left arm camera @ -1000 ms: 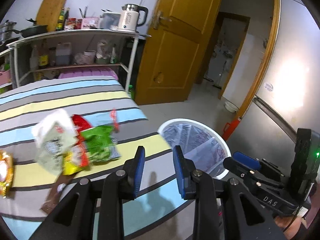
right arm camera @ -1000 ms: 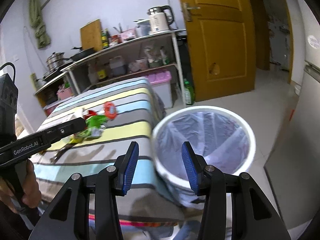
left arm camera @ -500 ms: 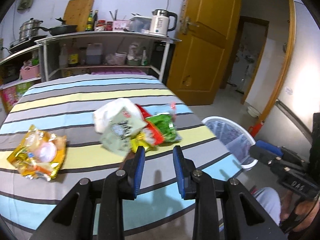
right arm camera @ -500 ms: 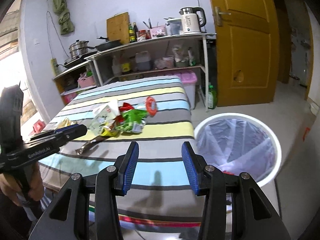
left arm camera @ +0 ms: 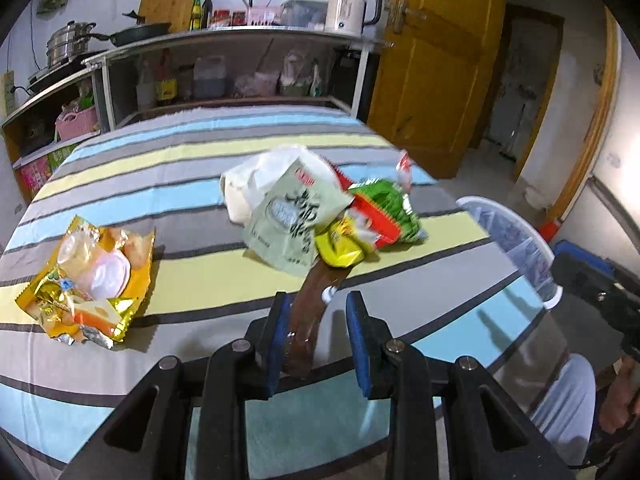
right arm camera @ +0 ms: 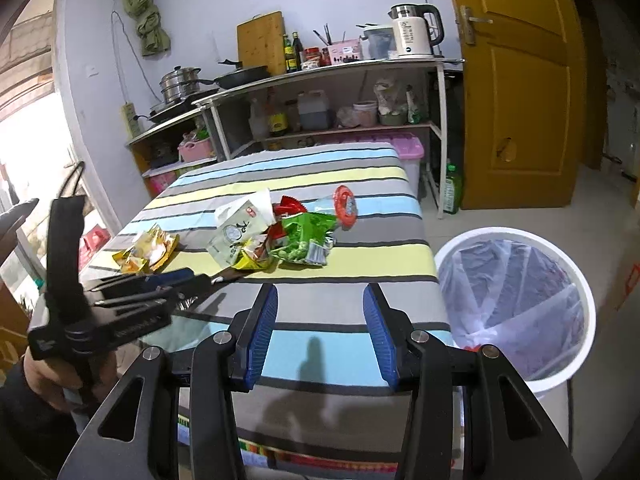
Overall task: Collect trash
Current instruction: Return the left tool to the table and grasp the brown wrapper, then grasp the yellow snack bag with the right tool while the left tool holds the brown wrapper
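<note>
Near table [left arm camera: 208, 280] edge, both grippers spread: left gripper [left arm camera: 318, 332] astride brown wrapper [left arm camera: 310, 312], right gripper [right arm camera: 322, 332] empty.

Wrapper pile: crumpled snack packets heaped mid-worktop, touching one another.
Pale green packet [left arm camera: 298, 216]: largest, dark lettering, propped against a white bag [left arm camera: 256, 184].
Green-and-red packet [left arm camera: 386, 210]: at the pile's right side, crinkled.
Yellow packet [left arm camera: 340, 246]: small, at the pile's front.
Brown strip [left arm camera: 310, 314]: long, flat, possibly a wrapper, running out from under the pile.
Gold packet [left arm camera: 90, 280]: torn open, lying apart to the left.
Trash bin [right arm camera: 516, 300]: white, round, lined with a clear bag, just beside the worktop's right edge.
</note>
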Action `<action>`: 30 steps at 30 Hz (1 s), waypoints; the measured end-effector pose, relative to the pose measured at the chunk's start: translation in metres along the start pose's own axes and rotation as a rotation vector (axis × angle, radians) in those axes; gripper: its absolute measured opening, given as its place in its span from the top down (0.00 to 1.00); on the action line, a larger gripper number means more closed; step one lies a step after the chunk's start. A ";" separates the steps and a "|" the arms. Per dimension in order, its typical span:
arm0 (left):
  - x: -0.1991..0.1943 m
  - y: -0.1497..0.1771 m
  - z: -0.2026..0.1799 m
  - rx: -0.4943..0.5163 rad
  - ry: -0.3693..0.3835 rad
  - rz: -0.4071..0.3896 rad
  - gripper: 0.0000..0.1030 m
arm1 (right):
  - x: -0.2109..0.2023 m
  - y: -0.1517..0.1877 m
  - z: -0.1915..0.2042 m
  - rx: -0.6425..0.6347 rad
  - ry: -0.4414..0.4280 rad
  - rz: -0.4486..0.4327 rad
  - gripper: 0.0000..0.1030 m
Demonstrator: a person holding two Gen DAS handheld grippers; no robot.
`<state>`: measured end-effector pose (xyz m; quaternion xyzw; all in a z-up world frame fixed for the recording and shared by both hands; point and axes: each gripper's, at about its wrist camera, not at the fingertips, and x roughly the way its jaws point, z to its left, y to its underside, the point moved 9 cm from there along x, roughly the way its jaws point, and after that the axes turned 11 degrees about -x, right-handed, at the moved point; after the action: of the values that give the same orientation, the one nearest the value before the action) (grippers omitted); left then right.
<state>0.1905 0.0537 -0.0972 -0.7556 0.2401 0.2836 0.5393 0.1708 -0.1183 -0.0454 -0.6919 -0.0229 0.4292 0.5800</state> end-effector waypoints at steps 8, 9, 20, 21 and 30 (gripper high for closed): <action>0.010 0.007 0.001 0.046 -0.061 0.038 0.71 | 0.019 -0.005 0.006 -0.009 -0.026 0.019 0.56; 0.009 0.007 0.001 0.049 -0.063 0.036 0.73 | 0.023 -0.007 0.008 -0.010 -0.035 0.020 0.56; -0.012 0.017 0.011 -0.015 0.030 0.021 0.78 | 0.070 -0.024 0.031 -0.015 -0.119 0.060 0.56; -0.014 0.018 0.014 -0.021 0.036 0.017 0.78 | 0.076 -0.025 0.034 -0.017 -0.123 0.067 0.56; -0.026 0.015 0.037 -0.075 0.056 -0.015 0.78 | 0.120 -0.031 0.052 -0.040 -0.144 0.133 0.56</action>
<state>0.1554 0.0857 -0.0988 -0.7848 0.2384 0.2672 0.5058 0.2285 -0.0037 -0.0858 -0.6708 -0.0271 0.5150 0.5330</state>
